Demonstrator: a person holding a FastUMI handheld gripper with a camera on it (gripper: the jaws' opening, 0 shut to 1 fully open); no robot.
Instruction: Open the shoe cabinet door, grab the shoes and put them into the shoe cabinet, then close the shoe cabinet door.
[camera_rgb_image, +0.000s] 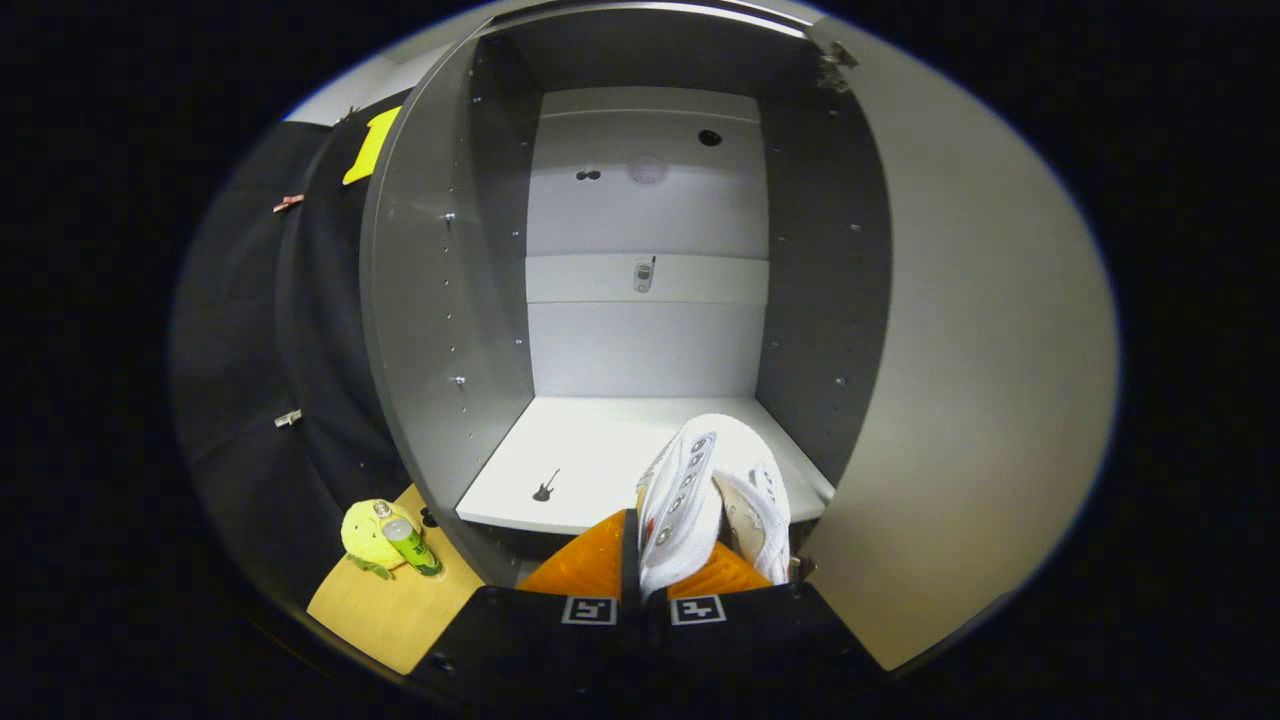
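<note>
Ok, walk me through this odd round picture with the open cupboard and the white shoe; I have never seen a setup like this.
There is no robot arm here. A person carries hand-held tongs, and a fisheye camera riding on them looks forward along the two fingers, hence the round, bent image.

Ahead stands the shoe cabinet, its door swung open to the right. The tongs are shut on a white shoe, held just over the front edge of the cabinet's pale shelf; a second white shoe sits right beside it. A small guitar-shaped mark lies on that shelf.

Left of the cabinet, on a wooden surface, sit a yellow-green soft toy and a green bottle.
</note>
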